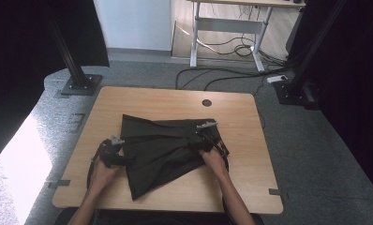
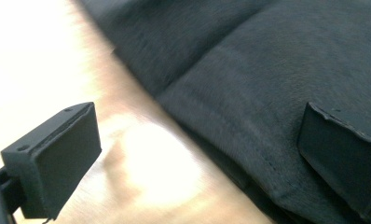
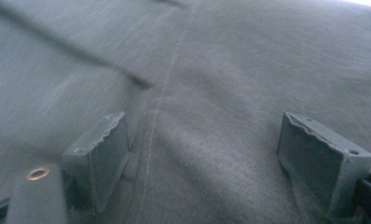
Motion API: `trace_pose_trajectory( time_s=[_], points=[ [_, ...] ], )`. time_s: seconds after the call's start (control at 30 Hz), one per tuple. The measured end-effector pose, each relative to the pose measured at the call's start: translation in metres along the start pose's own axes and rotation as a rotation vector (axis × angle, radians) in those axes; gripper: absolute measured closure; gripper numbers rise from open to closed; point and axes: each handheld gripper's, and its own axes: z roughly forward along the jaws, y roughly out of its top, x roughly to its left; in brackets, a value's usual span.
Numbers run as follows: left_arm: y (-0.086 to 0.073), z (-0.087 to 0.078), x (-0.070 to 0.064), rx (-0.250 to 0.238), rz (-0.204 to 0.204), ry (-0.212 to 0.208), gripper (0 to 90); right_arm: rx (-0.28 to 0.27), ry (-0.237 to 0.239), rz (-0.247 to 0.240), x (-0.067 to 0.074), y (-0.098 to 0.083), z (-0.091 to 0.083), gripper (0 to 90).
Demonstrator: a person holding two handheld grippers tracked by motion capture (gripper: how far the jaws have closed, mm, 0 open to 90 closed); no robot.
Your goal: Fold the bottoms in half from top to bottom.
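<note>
Dark cloth garment (image 1: pixel 161 150) lying partly folded on the wooden tabletop (image 1: pixel 231 117), roughly at its centre, one corner reaching toward the near edge. Left gripper (image 1: pixel 123 159) set at the garment's left edge; in the left gripper view, fingers (image 2: pixel 58 158) spread wide, one over bare wood, the other over the cloth (image 2: pixel 267 93), hemmed edge lying between them, nothing clamped. Right gripper (image 1: pixel 198 136) placed on the garment's right part near the far edge; in the right gripper view, fingers (image 3: pixel 99 154) standing well apart over the fabric (image 3: pixel 211 93), a stitched seam running between them, no fold pinched. Cable hole (image 1: pixel 206 102) noted near the far edge of the tabletop, apart from the garment.
</note>
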Motion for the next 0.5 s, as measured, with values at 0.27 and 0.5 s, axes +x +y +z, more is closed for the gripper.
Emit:
trace_pose_trajectory(
  time_s=[0.27,0.5],
  points=[
    [0.021,0.012,0.017,0.047,0.001,-0.005,0.2,0.019,0.015,-0.060,0.034,-0.031,-0.030,16.9],
    [0.025,-0.016,0.024,-0.038,-0.068,-0.076,4.8,-0.007,0.020,-0.101,0.029,-0.017,-0.044,17.4]
  ],
)
